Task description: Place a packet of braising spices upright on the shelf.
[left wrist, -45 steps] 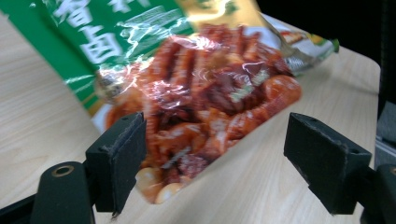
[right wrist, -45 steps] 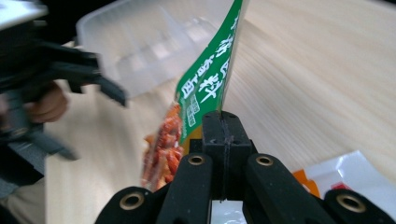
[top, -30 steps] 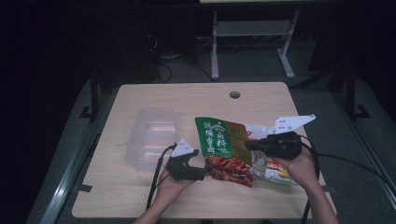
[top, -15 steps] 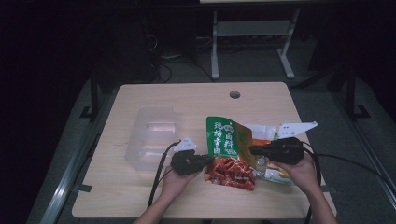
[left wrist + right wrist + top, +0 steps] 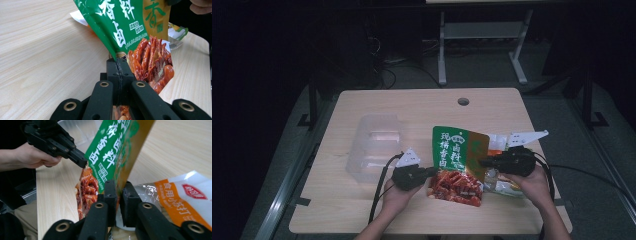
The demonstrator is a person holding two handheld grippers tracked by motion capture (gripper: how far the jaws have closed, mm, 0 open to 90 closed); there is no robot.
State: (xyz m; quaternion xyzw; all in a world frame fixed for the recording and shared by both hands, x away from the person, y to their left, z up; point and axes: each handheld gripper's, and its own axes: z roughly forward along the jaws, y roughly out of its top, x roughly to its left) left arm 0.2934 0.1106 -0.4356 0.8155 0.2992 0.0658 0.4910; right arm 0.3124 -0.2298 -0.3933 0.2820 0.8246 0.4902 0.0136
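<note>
A green snack bag (image 5: 455,152) with white characters and a picture of red spicy strips is held up off the table between both grippers. My left gripper (image 5: 430,172) is shut on the bag's lower left edge; in the left gripper view the jaws (image 5: 117,62) pinch the bag (image 5: 120,25) with no gap. My right gripper (image 5: 484,162) is shut on the bag's right edge, and the right gripper view has its jaws (image 5: 119,186) clamped on the golden side of the bag (image 5: 110,150). The left gripper (image 5: 82,162) also appears there, at the bag's far edge.
A clear plastic container (image 5: 374,145) stands left of the bag on the wooden table (image 5: 412,107). An orange and white packet (image 5: 180,200) lies under the right gripper, also seen as crinkled packets (image 5: 504,187). A cable hole (image 5: 463,101) sits at the back.
My left gripper has moved right to the bag's lower left edge and shut on it. The right gripper has dropped slightly while holding the bag.
</note>
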